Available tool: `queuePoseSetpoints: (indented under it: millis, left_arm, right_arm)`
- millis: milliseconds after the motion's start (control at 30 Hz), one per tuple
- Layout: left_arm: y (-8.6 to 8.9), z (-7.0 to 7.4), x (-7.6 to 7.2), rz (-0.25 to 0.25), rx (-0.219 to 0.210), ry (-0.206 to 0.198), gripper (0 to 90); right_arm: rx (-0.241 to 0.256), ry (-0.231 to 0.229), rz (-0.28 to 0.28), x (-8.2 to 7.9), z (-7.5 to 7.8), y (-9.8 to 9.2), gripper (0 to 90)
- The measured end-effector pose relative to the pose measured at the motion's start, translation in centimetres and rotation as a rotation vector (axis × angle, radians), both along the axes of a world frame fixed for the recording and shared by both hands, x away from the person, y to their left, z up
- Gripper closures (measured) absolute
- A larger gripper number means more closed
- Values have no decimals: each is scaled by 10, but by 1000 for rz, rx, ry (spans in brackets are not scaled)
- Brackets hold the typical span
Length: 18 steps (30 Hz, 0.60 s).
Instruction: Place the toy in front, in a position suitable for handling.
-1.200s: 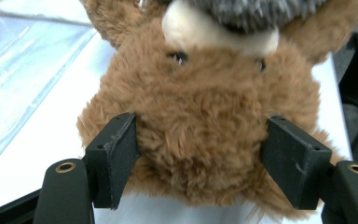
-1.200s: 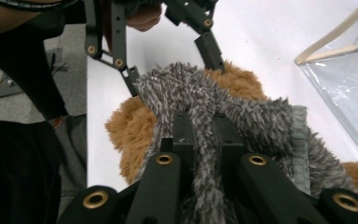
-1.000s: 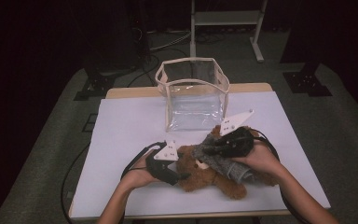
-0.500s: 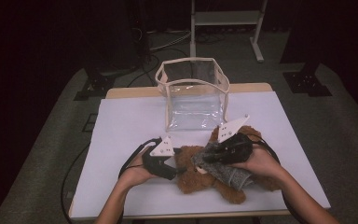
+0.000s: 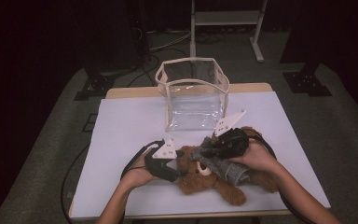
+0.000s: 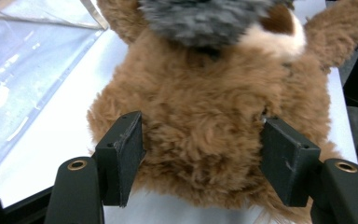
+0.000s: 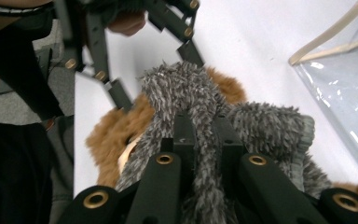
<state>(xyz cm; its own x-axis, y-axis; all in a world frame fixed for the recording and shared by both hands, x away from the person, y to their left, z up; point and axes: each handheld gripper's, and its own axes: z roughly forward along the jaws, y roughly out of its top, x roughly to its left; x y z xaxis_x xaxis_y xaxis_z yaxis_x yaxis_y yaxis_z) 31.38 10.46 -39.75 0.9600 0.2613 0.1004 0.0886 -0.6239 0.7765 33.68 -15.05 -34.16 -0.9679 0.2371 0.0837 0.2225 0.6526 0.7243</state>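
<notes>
1. Desk (image 5: 121, 140) — I see a white-topped desk with a wooden far edge in the high view; both of the person's forearms come in from its near edge.
2. Teddy bear (image 5: 200, 179) — a brown plush bear lies at the near middle of the desk, between the two grippers. In the left gripper view its fur (image 6: 205, 126) spans the space between the jaws.
3. Grey knit garment (image 5: 223, 168) — a fuzzy grey piece lies over the bear's upper body, just under my right gripper. In the right gripper view it (image 7: 261, 126) drapes over the brown fur and reaches toward the left gripper's jaws at the top of the frame.
4. Left gripper (image 5: 175, 169) — held at the bear's left side. In the left gripper view (image 6: 205, 163) I read the jaws as spread wide, one pad at each flank of the bear's rounded body, touching the fur or nearly so; I cannot tell whether they squeeze it.
5. Right gripper (image 5: 205, 153) — held over the bear, pointing toward the left gripper. In the right gripper view (image 7: 203, 126) the jaws are pressed together on a fold of the grey garment, which bunches up around them.
6. Clear bag (image 5: 193, 95) — a transparent, cream-trimmed bag stands upright and open-topped at the far middle of the desk, apart from the bear.
</notes>
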Motion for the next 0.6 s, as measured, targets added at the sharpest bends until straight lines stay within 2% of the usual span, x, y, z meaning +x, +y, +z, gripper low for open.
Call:
queuePoseSetpoints:
  millis: [67,100,200,300,367,533,600]
  left_arm:
    - [-1,0,-1,-3,1,7,341]
    - [-2,-2,-1,-15,4,17,324]
    - [-3,-3,-2,-33,12,21,326]
    - [-4,-2,-4,-51,21,17,329]
    - [-3,-2,-4,-54,17,20,327]
    - [-3,1,-5,-64,16,23,300]
    - [-7,1,-6,-61,23,19,281]
  right_arm:
    - [-5,-2,7,-2,0,0,821]
    - [-21,-5,30,-7,2,1,820]
    - [-33,-14,31,-10,4,7,820]
    - [-38,-46,42,-5,6,18,819]
    - [-37,-43,36,0,6,20,818]
    - [-18,-42,-16,8,6,4,818]
    - [-19,-31,-44,12,1,-9,818]
